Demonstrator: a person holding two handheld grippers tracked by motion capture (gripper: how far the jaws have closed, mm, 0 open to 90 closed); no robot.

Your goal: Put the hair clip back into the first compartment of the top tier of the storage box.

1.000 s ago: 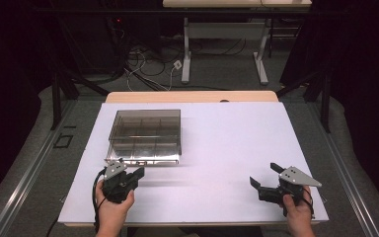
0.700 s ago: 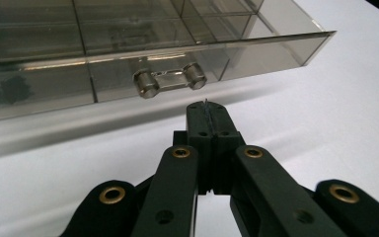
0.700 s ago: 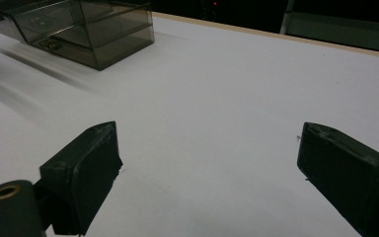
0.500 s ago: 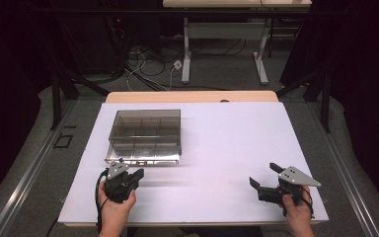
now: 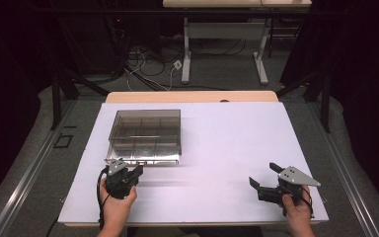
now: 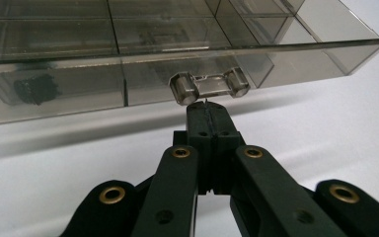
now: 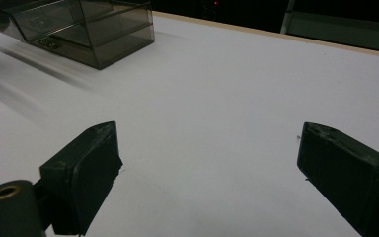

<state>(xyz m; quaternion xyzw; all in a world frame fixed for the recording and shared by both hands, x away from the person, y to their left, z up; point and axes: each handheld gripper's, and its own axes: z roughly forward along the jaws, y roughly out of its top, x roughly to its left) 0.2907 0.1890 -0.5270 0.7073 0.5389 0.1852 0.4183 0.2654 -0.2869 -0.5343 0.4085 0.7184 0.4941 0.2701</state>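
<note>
A smoky clear plastic box (image 5: pixel 145 133) with several compartments lies on the white table, left of centre. In the left gripper view its front wall (image 6: pixel 54 89) carries a small clear latch (image 6: pixel 209 86). My left gripper (image 5: pixel 137 170) is shut with nothing between the jaws. Its tips (image 6: pixel 208 111) sit just below the latch; whether they touch it I cannot tell. My right gripper (image 5: pixel 264 174) rests near the front right of the table, open and holding nothing. In the right gripper view the jaws (image 7: pixel 205 163) stand wide over bare tabletop, with the box (image 7: pixel 94 29) far off at upper left.
The white tabletop (image 5: pixel 227 143) stretches between the box and the right gripper. A wooden strip (image 5: pixel 192 97) runs along the far edge. Beyond it stand desk legs (image 5: pixel 186 59) and floor cables. A dark blurred shape (image 6: pixel 34 89) shows through the box's front wall.
My left gripper has crept slightly toward the box's front. The right gripper and the box have stayed in place.
</note>
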